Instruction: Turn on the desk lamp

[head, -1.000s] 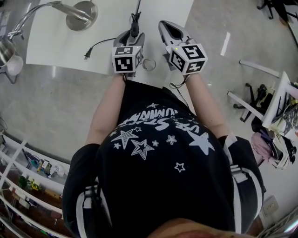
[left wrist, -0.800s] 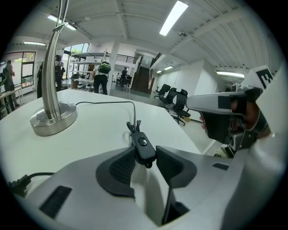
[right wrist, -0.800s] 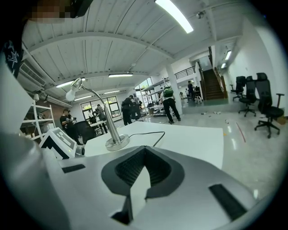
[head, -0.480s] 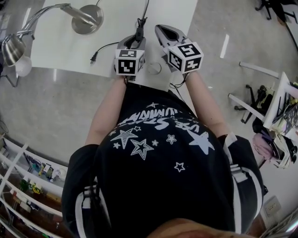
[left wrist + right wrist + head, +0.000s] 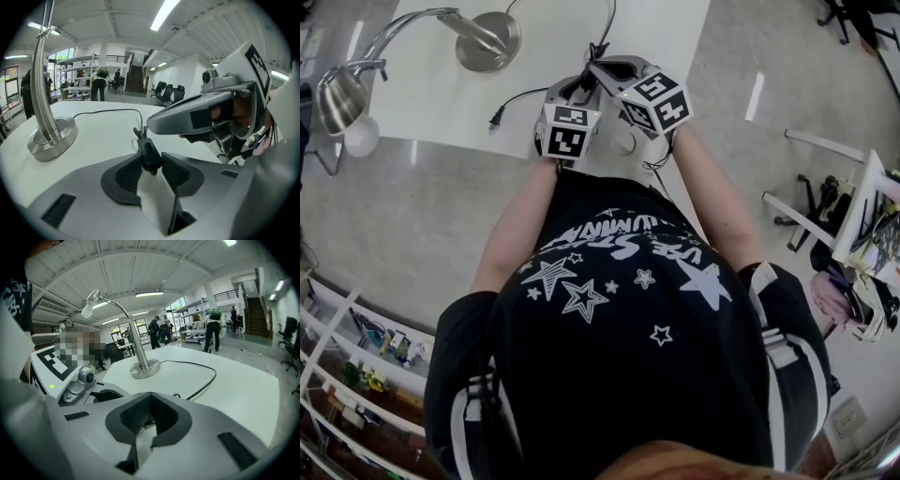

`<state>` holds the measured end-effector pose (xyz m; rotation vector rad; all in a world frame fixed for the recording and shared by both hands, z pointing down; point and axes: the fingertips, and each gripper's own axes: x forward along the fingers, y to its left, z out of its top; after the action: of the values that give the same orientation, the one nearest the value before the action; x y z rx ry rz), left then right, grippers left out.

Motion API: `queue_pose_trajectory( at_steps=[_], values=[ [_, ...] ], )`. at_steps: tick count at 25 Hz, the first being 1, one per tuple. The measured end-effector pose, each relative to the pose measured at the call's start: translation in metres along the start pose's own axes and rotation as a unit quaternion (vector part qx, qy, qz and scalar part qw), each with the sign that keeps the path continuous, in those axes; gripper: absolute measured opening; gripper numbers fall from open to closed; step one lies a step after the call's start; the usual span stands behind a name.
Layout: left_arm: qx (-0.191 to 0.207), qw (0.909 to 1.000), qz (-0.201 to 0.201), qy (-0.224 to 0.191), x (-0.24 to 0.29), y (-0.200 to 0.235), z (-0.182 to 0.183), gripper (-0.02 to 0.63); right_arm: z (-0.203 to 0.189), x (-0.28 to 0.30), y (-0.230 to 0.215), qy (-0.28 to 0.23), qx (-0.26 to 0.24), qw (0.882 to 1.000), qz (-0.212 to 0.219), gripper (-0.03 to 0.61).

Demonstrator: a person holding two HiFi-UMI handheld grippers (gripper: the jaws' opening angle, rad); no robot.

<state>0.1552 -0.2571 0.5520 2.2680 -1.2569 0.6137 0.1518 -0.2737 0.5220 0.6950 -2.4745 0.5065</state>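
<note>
Pinching the cord switch point(image 5: 149, 151) in the left gripper point(image 5: 151, 164), fingers point(image 5: 127, 174) just closed tight on it, to stop any sliding. Aiming the right gripper point(image 5: 151, 395) at it from 4 o'clock, fingers shut into one blunt tip, likely for pushing the button. Leaving the lamp point(image 5: 487, 42) at 10 o'clock on the table point(image 5: 441, 94).

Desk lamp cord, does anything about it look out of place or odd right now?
Yes. The cord's plug lies loose on the white table, between the lamp base and the table's near edge, and it is in no socket. With it unplugged, pressing the switch probably would not light the lamp.
</note>
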Motion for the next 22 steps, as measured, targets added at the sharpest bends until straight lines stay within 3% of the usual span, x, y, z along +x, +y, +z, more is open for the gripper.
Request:
queue_pose_trajectory(
  at_steps=[6, 22],
  values=[
    [0.014, 0.9999, -0.006, 0.003, 0.000, 0.001, 0.001, 0.149, -0.013, 0.014, 0.000, 0.046, -0.009, 0.999, 0.022, 0.005],
    [0.020, 0.9997, -0.005, 0.009, 0.002, 0.003, -0.001, 0.146, -0.020, 0.024, -0.005, 0.085, 0.007, 0.996, 0.030, 0.005]
  ],
)
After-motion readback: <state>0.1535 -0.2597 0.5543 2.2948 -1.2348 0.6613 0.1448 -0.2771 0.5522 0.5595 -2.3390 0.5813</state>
